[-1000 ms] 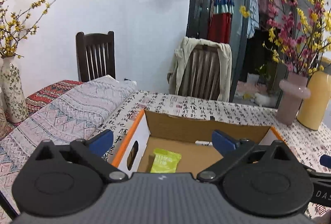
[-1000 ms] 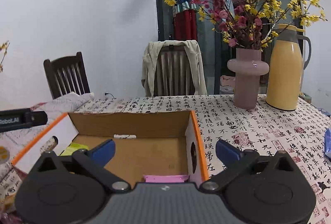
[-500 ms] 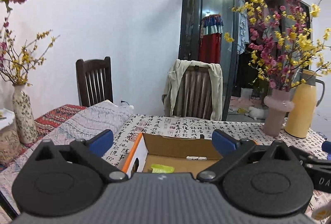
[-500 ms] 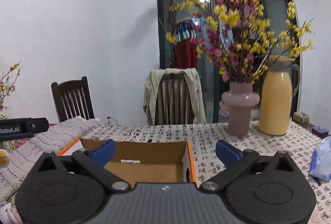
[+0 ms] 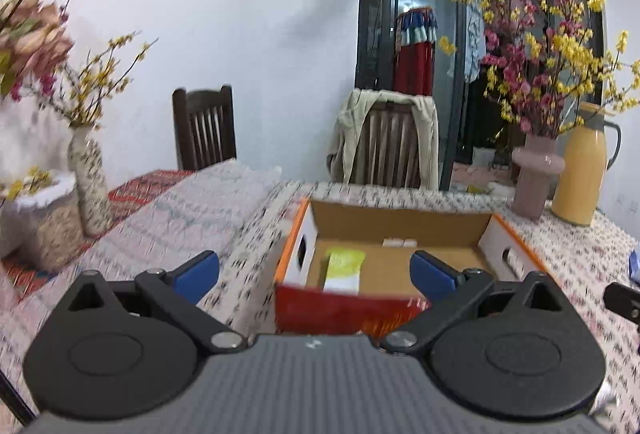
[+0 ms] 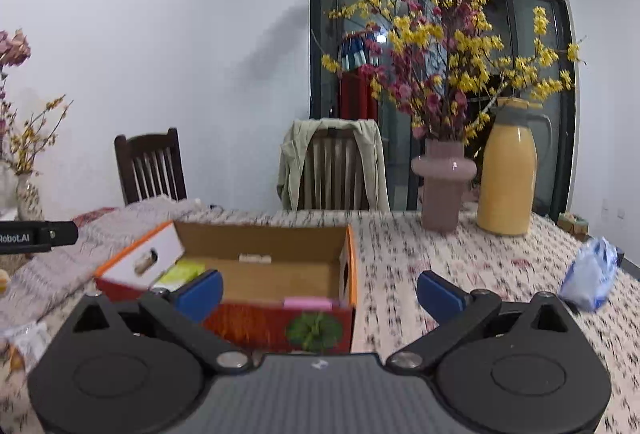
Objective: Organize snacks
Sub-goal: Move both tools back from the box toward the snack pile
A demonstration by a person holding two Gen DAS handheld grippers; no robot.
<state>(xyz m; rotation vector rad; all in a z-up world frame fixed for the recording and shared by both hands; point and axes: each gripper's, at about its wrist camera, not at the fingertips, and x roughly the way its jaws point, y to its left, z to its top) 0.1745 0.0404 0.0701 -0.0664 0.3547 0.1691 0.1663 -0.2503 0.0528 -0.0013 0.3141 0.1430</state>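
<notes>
Both tools (image 5: 316,270) (image 6: 320,290) wide open, empty

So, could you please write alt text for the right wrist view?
An open right claw hovers before an open cardboard box holding green and pink snack packets, on a patterned table.
</notes>
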